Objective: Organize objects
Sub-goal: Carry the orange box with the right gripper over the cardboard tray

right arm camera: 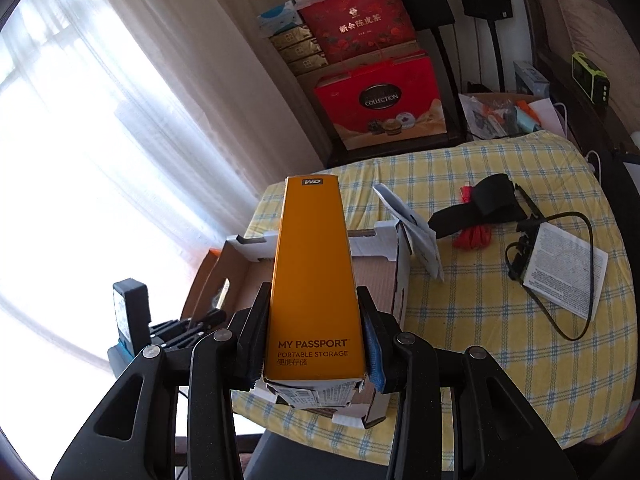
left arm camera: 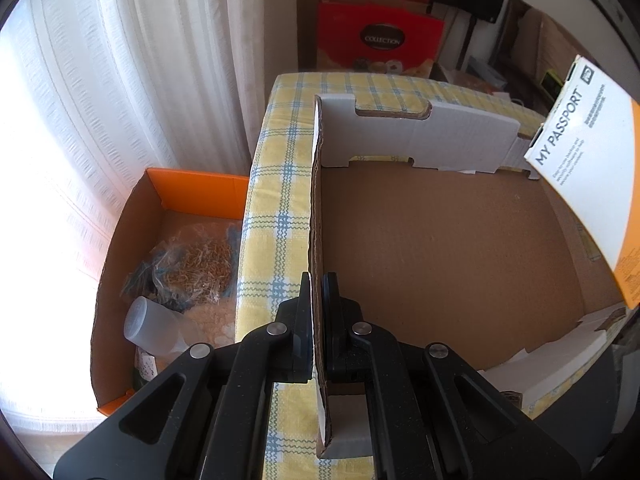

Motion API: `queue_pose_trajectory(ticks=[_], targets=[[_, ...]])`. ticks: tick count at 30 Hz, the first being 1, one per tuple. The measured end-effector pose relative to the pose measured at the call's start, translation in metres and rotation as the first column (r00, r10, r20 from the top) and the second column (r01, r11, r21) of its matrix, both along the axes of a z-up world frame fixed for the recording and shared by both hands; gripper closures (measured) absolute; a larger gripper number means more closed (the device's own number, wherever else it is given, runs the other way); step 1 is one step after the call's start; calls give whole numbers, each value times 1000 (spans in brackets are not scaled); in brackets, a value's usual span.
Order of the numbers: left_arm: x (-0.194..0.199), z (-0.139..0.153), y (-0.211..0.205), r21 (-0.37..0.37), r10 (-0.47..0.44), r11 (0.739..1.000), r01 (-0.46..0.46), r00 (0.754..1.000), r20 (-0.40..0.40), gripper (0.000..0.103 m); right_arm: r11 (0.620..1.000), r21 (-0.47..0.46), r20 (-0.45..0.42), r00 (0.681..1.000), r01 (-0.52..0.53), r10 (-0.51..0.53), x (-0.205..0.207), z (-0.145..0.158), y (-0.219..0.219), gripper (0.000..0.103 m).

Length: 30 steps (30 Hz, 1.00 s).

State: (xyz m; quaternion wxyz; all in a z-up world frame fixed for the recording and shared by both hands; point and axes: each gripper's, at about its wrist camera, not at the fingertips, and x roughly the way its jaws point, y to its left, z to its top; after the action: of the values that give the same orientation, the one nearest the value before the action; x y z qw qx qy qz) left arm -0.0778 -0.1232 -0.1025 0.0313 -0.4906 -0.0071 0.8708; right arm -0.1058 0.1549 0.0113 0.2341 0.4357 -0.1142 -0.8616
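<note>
Corrugated cardboard tray [left arm camera: 440, 240] wall pinched by left gripper [left arm camera: 319, 304], glossy orange box [right arm camera: 314, 280] clamped in right gripper [right arm camera: 314, 344]

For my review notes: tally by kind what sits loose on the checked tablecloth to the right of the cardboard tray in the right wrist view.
Paper booklets or leaflets: 2, one white booklet leaning on the tray, one printed leaflet
Black pouch: 1
Red cord bundle: 1
Black cable: 1
Total: 5
</note>
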Motion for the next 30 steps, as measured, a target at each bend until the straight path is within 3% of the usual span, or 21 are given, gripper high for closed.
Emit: queue_pose_trajectory(ticks=[5, 11, 16, 22, 24, 27, 30], targets=[[0, 0, 1, 4, 0, 1000, 0, 1000, 0, 100, 999, 45, 16, 999, -31, 30, -6, -19, -27, 63], [0, 0, 2, 4, -1, 1000, 1, 1000, 1, 100, 959, 283, -87, 996, 9, 17, 3, -25, -66, 63], [0, 0, 3, 6, -1, 1000, 1, 1000, 1, 100, 936, 351, -117, 992, 4, 40, 6, -31, -87, 63], [0, 0, 4, 9, 3, 1000, -3, 1000, 4, 100, 945, 325, -92, 993, -44, 78, 7, -37, -104, 60], [0, 0, 4, 11, 2, 1000, -2, 1000, 4, 100, 960, 272, -95, 990, -74, 103, 12, -33, -106, 52], [-1, 0, 5, 15, 2, 1000, -2, 1000, 6, 100, 969, 215, -92, 985, -121, 144, 18, -26, -111, 49], [-2, -1, 3, 25, 2, 1000, -3, 1000, 8, 100, 978, 68, -40, 979, -197, 200, 18, -23, -109, 49]])
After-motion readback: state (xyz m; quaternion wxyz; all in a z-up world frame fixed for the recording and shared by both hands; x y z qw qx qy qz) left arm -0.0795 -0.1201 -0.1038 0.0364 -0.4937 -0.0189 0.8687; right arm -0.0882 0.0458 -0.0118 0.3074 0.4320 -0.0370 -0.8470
